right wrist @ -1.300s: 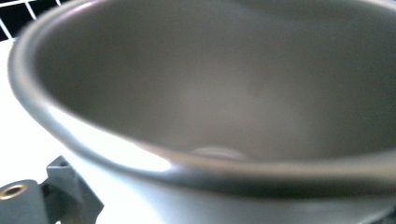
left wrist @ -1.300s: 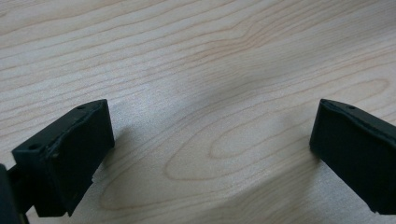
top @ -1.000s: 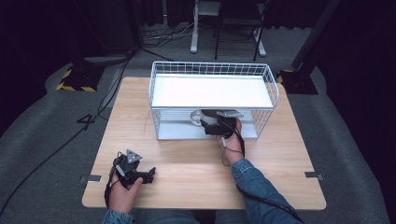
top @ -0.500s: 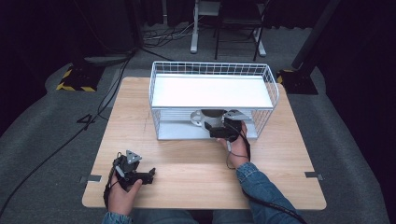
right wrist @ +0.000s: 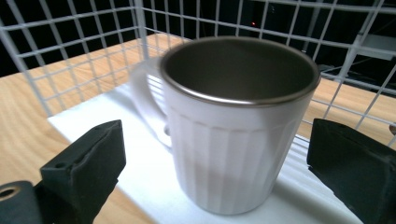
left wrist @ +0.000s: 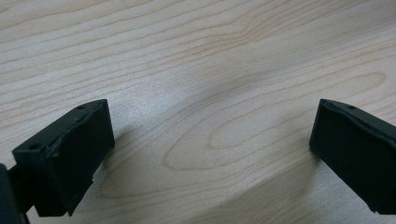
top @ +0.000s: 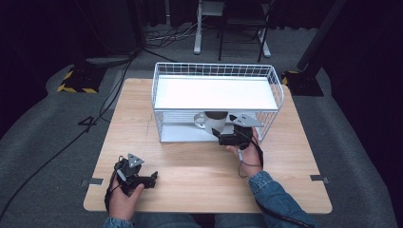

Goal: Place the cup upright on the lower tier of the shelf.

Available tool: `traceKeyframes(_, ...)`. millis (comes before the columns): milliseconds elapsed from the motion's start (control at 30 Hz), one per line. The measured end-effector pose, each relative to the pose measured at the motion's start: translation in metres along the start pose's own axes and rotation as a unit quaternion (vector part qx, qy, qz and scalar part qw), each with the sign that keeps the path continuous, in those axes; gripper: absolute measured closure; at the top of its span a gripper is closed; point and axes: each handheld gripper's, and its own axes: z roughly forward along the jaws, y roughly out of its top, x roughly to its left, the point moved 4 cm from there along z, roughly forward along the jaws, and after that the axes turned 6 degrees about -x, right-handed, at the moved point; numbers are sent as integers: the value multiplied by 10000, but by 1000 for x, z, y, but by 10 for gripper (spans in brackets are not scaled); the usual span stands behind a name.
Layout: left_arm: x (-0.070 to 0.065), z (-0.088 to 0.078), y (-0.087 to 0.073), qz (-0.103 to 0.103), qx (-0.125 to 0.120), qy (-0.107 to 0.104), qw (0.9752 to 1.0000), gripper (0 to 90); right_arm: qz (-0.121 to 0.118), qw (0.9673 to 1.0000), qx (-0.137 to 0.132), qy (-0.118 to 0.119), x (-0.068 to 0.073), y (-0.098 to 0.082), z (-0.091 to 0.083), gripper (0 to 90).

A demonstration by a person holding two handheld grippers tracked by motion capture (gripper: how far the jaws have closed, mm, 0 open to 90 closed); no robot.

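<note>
On the near left of the wooden table [top: 190, 166], the left gripper [top: 151, 177] rests with its jaws spread wide over bare wood, parked out of the way, and has not shifted. Further right stands the white wire rack [top: 216, 102], and on its lower shelf sits a white mug [right wrist: 233, 126], upright, handle turned away from the approaching hand. Just beside it, the right gripper [right wrist: 219, 172] has its jaws wide either side of the mug without pressing it; they have just been closing a little. Compared with a second ago, that hand has drawn back from under the shelf, apparently after setting the mug down there.
</note>
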Motion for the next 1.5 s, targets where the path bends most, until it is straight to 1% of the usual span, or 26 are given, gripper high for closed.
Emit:
traceKeyframes(167, 0, 0, 0, 3, 1, 0, 10000, 2, 26, 9999, -2, 152, 4, 8, -20, 51)
traceKeyframes(233, 0, 0, 0, 2, 0, 1, 10000, 2, -11, 9998, 15, 183, 5, 11, -28, 56)
traceKeyframes(333, 0, 0, 0, 0, 0, 1, 10000, 2, -1, 9997, 18, 247, 4, 16, -43, 62)
traceKeyframes(433, 0, 0, 0, 1, 1, 0, 10000, 2, 2, 9996, 35, 265, 2, 19, -59, 64)
traceKeyframes(467, 0, 0, 0, 4, 5, 4, 10000, 1, -1, 9997, 56, 239, 1, 19, -65, 71)
traceKeyframes(533, 0, 0, 0, 12, 3, 2, 10000, 2, 7, 9997, 63, 243, -3, 20, -76, 107)
traceKeyframes(567, 0, 0, 0, 12, -1, 2, 10000, 1, 33, 9996, 67, 265, -5, 19, -84, 140)
traceKeyframes(667, 0, 1, 1, 5, -10, 18, 10000, 1, 26, 9998, 89, 194, -10, 18, -97, 152)
traceKeyframes(733, 0, 2, 2, -10, -1, 22, 10000, 1, -29, 9999, 113, 123, -14, 17, -107, 152)
traceKeyframes(833, 0, 3, 3, -33, 3, 38, 10000, 1, 23, 9998, 181, 69, -18, 13, -122, 155)
traceKeyframes(1100, 0, 6, 6, -80, -1, 71, 9999, 0, 55, 9993, 355, -113, -28, 2, -150, 155)
traceKeyframes(1167, 0, 7, 7, -54, -1, 86, 9999, 1, 84, 9990, 409, -140, -30, -2, -157, 156)
traceKeyframes(1233, 0, 8, 7, -68, -7, 82, 9999, 1, 103, 9987, 472, -170, -32, -6, -161, 156)
traceKeyframes(1333, 0, 8, 7, -69, 0, 73, 9999, 1, 55, 9979, 587, -261, -35, -13, -167, 156)
traceKeyframes(1500, 0, 8, 7, -66, 0, 73, 10000, 1, 29, 9956, 851, -392, -39, -30, -175, 159)
